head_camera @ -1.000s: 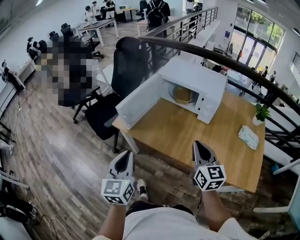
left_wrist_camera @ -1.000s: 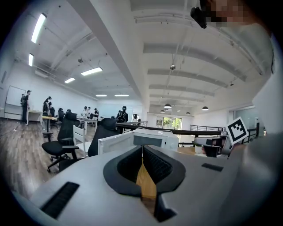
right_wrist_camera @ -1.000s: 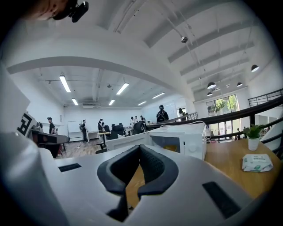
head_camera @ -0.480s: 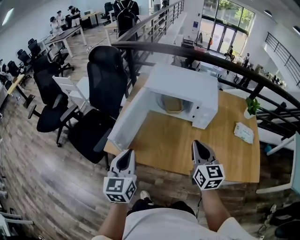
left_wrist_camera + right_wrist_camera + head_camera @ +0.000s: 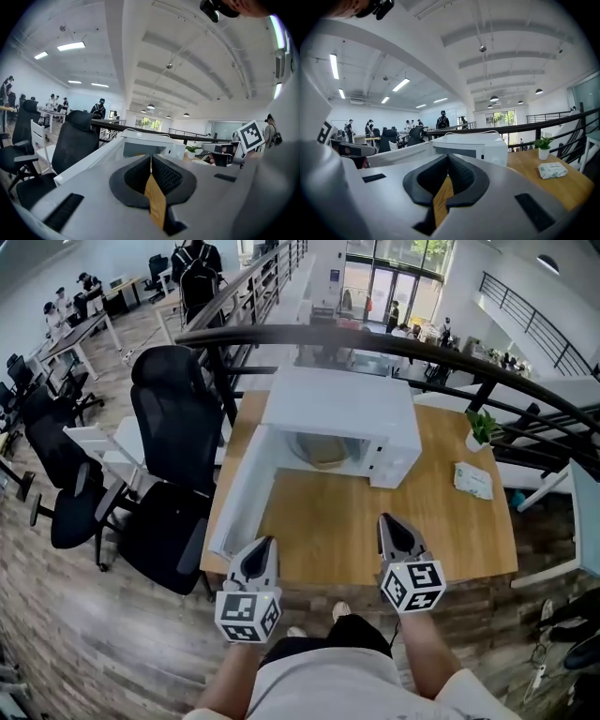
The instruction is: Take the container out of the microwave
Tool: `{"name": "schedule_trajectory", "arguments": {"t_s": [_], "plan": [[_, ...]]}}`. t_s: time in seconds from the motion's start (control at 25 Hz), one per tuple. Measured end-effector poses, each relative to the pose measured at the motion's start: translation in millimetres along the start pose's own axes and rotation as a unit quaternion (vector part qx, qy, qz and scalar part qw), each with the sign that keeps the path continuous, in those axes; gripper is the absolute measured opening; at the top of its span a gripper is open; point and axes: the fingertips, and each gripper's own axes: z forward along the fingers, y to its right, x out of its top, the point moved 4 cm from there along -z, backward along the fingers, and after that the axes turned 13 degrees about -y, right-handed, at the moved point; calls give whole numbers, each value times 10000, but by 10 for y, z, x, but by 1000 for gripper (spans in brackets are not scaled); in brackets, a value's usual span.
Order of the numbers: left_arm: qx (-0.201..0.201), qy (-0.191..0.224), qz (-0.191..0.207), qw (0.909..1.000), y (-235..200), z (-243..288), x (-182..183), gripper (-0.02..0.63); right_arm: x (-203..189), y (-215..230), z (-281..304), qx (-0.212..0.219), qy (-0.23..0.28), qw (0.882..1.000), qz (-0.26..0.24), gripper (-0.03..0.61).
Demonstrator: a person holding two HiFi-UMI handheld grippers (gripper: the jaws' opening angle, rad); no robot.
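A white microwave point(image 5: 342, 409) stands at the back of the wooden table point(image 5: 328, 531), its door point(image 5: 242, 495) swung open to the left. Inside it sits a round tan container point(image 5: 324, 451), partly hidden by the cavity's roof. My left gripper point(image 5: 267, 542) hovers over the table's near edge, below the open door, shut and empty. My right gripper point(image 5: 387, 519) is also shut with nothing in it, above the table's front part, well short of the microwave. In the left gripper view the microwave point(image 5: 149, 143) lies straight ahead; in the right gripper view the microwave point(image 5: 469, 145) is ahead too.
Black office chairs point(image 5: 176, 418) crowd the table's left side. A small potted plant point(image 5: 482, 427) and a pack of wipes point(image 5: 472, 480) sit on the table's right. A dark railing point(image 5: 394, 341) runs behind the microwave. People work at distant desks.
The view has swung so the microwave now sits straight ahead and centred. Both grippers have come over the table's near edge, still shut.
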Motion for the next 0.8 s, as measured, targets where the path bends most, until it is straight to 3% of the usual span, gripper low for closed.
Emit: {"name": "schedule_trajectory", "arguments": {"t_s": [0.56, 0.8], "plan": [[-41, -209, -168, 9996, -99, 597, 54, 37, -87, 248, 933, 147, -505, 9985, -137, 25], [-34, -384, -203, 9990, -123, 950, 57, 37, -266, 324, 1734, 311, -926, 9952, 42, 213]]}}
